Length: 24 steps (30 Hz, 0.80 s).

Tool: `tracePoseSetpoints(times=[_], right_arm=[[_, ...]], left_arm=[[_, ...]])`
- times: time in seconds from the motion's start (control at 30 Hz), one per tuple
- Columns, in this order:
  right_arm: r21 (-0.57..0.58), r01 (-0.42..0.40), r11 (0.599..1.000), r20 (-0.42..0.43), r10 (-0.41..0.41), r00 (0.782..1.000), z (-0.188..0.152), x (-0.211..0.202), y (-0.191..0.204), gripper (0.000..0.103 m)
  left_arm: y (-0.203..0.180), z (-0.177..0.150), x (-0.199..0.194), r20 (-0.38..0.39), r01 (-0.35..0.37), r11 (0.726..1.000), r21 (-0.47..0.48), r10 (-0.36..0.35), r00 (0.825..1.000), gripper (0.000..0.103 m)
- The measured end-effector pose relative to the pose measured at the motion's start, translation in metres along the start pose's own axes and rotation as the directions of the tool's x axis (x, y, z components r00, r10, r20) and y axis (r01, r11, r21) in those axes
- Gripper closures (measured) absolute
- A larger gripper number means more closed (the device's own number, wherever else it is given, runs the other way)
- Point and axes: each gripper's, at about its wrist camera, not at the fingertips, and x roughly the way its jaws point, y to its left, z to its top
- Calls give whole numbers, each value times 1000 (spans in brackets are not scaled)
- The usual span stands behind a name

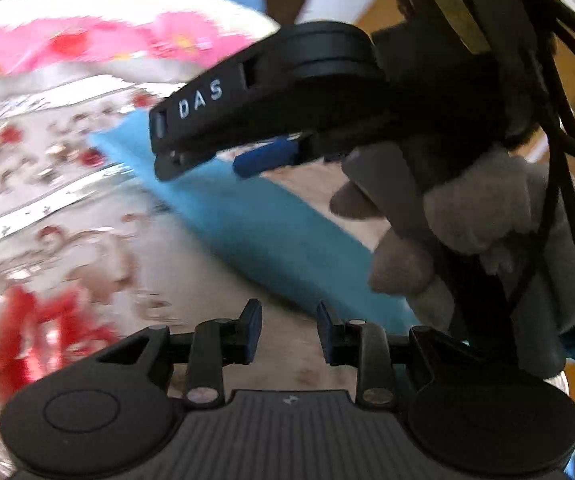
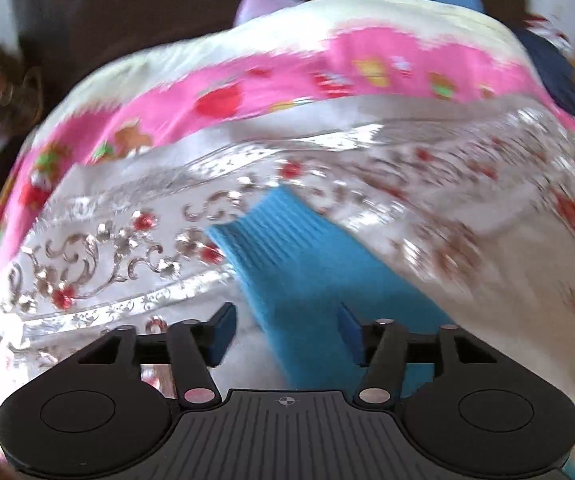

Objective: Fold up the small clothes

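My left claw (image 1: 289, 330) sits at the bottom of its view with its blue pads parted and nothing between them. My right claw (image 2: 285, 332) is likewise spread, its pads on either side of the blue knit piece (image 2: 307, 280) without pinching it, as far as I can judge.

That blue piece is the garment to fold. It runs from the bottom centre of the right view up to a ribbed cuff near the middle, and crosses the left view as a slanted band. I judge it light, soft and limp, with enough knit texture that the pads should not slip. It will sag wherever it is unsupported, so I would take it at the ribbed cuff or a corner edge.

In the upper right of the left view my gloved hand (image 1: 467, 208) carries the right claw over the blue piece.

The surface is a glossy table cover (image 2: 107, 248) printed with silver scrolls and red flowers, probably slippery. Farther off, across the top of both views, lies a pink and white cloth (image 2: 287, 76), then dark furniture (image 2: 127, 8).
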Motion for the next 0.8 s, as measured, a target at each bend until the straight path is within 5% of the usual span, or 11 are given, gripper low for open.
tracePoseSetpoints(times=[0.13, 0.2, 0.3, 0.53, 0.8], right_arm=[[-59, 0, 998, -64, -3, 998, 19, 38, 20, 45], [-102, 83, 991, -71, -90, 993, 23, 51, 28, 52], [-11, 77, 997, -80, -78, 994, 32, 48, 18, 97], [170, 58, 984, 115, -78, 990, 58, -54, -20, 96], [328, 5, 945, 337, -122, 933, 52, -158, -58, 95]], left_arm=[[17, 3, 2, 9, -14, 998, -60, 14, 1000, 65], [23, 3, 5, 1, -45, 996, -80, 45, 999, 65], [33, 5, 3, 20, -29, 991, -130, 32, 999, 63], [19, 4, -4, 92, -11, 999, -50, 16, 996, 56], [-18, 2, -14, 152, 11, 991, 132, -32, 988, 49]])
